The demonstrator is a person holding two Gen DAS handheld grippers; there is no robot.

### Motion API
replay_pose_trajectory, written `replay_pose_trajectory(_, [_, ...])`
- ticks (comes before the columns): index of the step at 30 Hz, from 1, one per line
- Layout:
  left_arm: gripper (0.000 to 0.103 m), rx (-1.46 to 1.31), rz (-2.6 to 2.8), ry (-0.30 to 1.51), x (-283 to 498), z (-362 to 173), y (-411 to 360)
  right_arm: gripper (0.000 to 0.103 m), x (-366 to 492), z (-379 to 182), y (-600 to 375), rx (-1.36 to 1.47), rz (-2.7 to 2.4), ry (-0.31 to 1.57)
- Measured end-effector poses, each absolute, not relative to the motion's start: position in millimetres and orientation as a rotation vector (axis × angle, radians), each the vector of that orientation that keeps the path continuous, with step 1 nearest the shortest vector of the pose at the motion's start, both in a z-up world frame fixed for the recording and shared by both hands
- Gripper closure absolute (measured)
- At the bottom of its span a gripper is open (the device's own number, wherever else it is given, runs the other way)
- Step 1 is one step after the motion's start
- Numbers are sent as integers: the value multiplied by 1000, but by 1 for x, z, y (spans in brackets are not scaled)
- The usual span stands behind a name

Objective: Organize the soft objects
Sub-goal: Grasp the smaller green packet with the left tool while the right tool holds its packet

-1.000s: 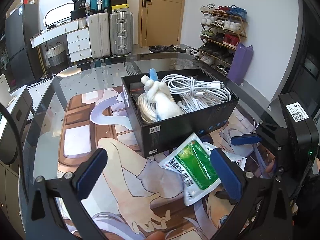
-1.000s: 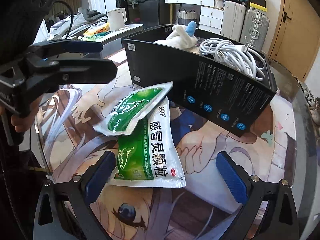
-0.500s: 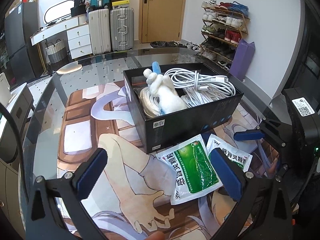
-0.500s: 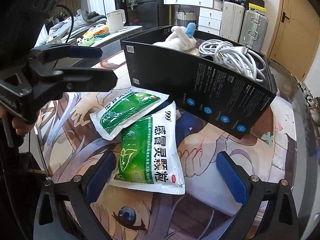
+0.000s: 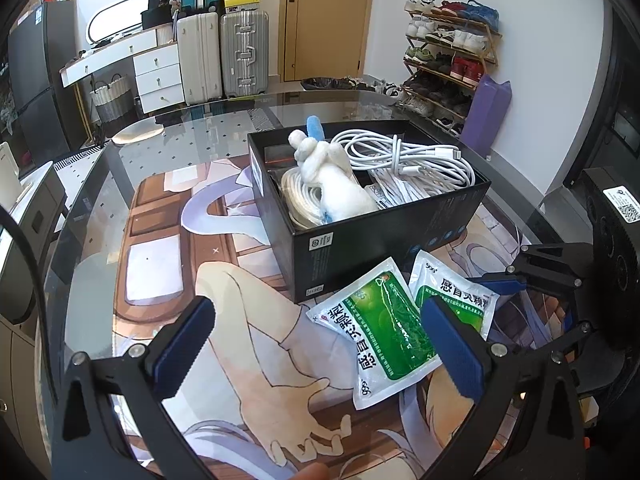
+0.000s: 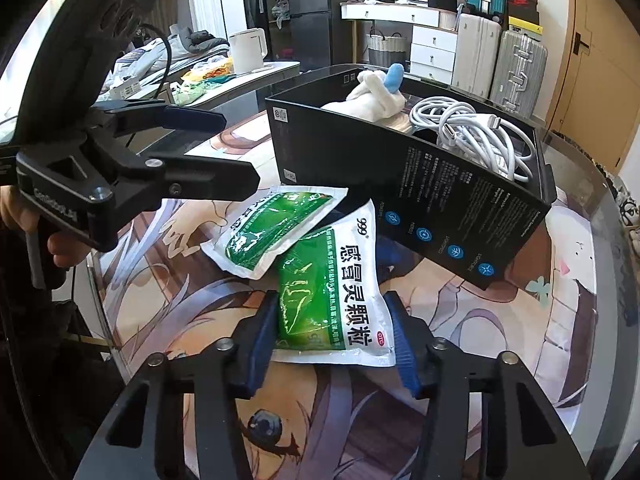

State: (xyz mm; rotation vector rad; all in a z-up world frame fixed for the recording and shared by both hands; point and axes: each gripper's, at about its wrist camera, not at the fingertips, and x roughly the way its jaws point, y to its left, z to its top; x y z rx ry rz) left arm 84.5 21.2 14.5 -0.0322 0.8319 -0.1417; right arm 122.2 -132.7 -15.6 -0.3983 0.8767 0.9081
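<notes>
A round glass table (image 5: 100, 184) fills the room's middle, with a big cartoon mat (image 5: 168, 264) lying flat under the glass. The left wrist view shows a wooden door (image 5: 326, 20), suitcases (image 5: 224, 58) and a shoe rack (image 5: 448, 60) behind the table; the right wrist view shows a white kettle (image 6: 248, 50) on a counter. A black box (image 5: 384, 236) sits near the middle of the table. Inside it are a white plush toy (image 5: 332, 176) with a blue tip and a bundle of white cables (image 5: 416, 160). Two green and white packets lie on the table just beside the box's near wall. The first packet (image 6: 276, 232) rests partly on top of the second packet (image 6: 344, 296). The left gripper (image 5: 316, 348) hangs over the table with its blue pads wide apart, holding nothing; one pad is in front of the packets. The right gripper (image 6: 334, 346) has its pads pressed in on both sides of the second packet's near end, gripping it. Only the right wrist view shows this grip clearly.
</notes>
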Motion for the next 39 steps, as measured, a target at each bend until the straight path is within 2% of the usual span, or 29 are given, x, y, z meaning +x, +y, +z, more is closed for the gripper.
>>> replay_pose_trajectory(13, [0,-44,-210,898,86,0,-1,52,142,6,-188,-354,849,847])
replay_pose_trajectory(21, [0,44,-154,983,94,-22,-20,51,138,-3,-182,-392,856,892])
replay_pose_trajectory(26, [0,109,-180,999,89,-21,-17,49,137,-8,-178,-398,873,910])
replay_pose_trajectory(33, [0,86,-182,987,90,-13,-8,38,131,-14,-172,-416,901,928])
replay_pose_trajectory(39, [0,33,-200,988,98,-18,-18,38,134,-14,-171,-399,890,926])
